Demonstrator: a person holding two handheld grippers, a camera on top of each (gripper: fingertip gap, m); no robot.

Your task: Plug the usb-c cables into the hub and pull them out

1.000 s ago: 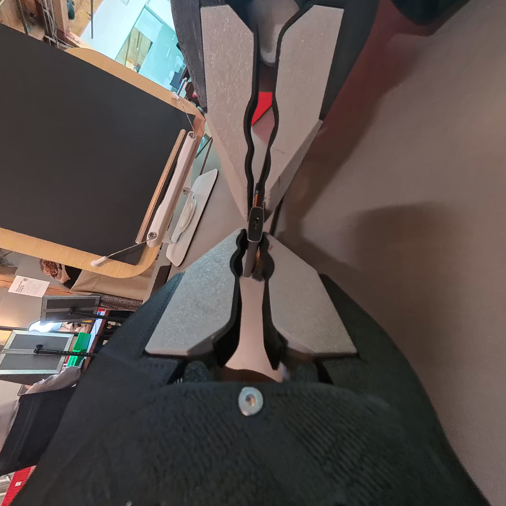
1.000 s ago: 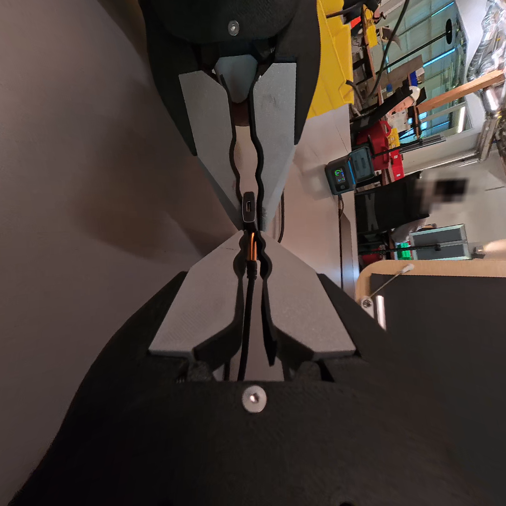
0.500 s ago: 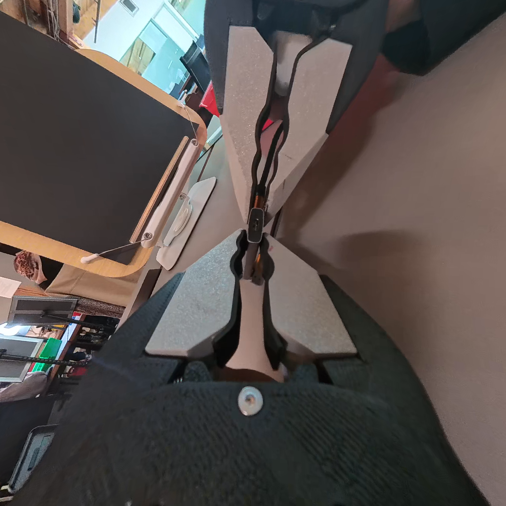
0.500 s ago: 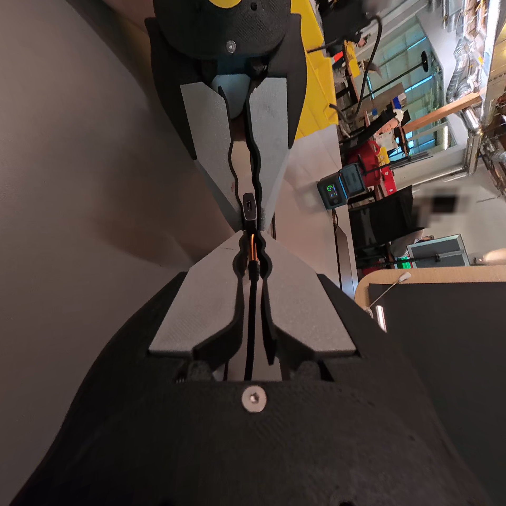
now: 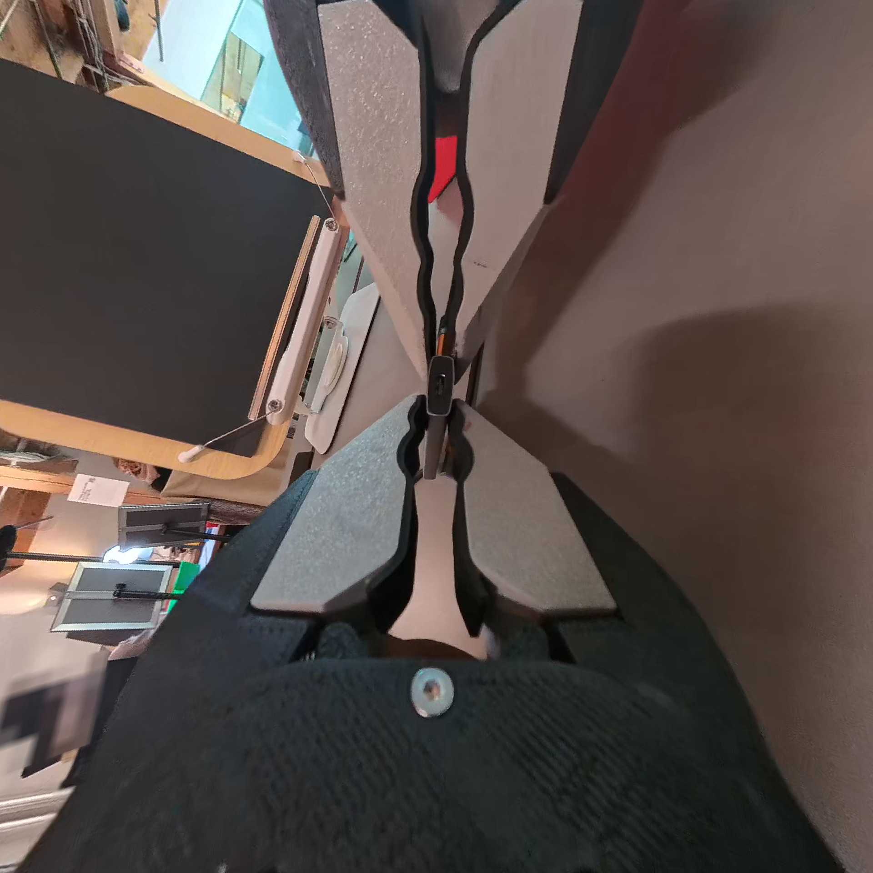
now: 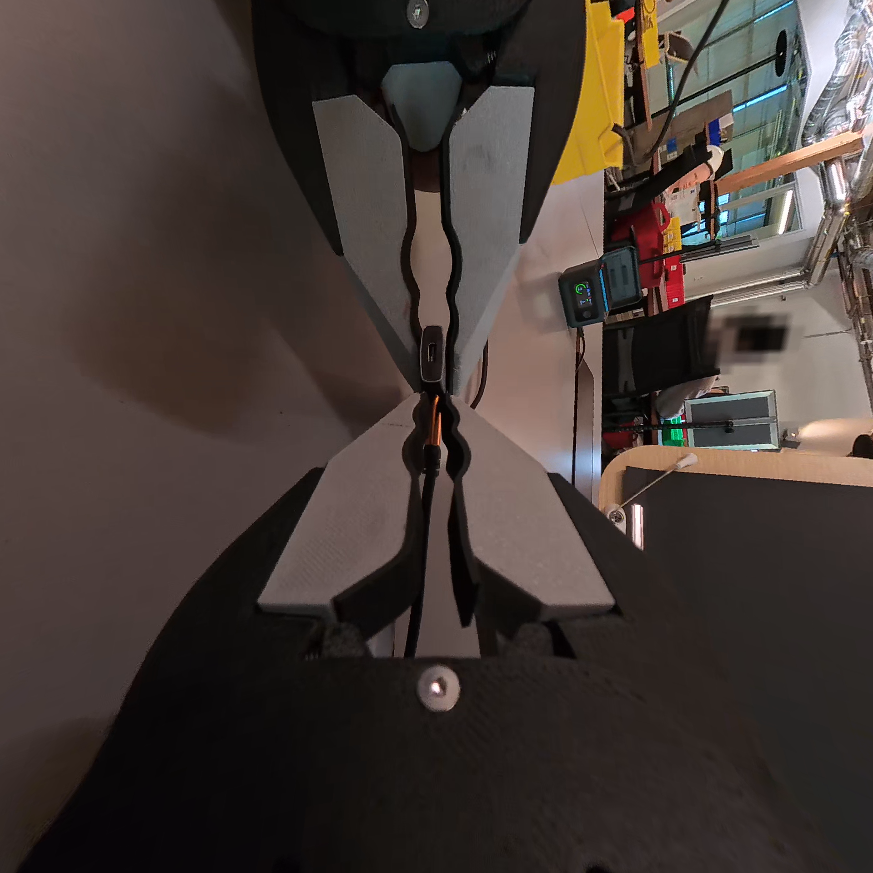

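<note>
Left claw [image 5: 435,427] pinches hub [image 5: 438,385] end-on; right claw [image 6: 435,411] clamps cable plug [image 6: 432,425] tip-to-tip opposite, axes in line, port [image 6: 431,352] just beside plug, above table [image 6: 141,236].

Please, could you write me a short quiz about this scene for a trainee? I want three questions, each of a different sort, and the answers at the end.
1. True or false: the left gripper is shut on the hub.
2. Choose one. What runs back between the jaws of the right gripper? A) a black cable; B) a white cable; C) nothing.
3. Fill the gap: the plug collar, held at the tips of the right gripper's jaws, is coloured ___.

Key: 1 true; 2 A; 3 orange.
</note>
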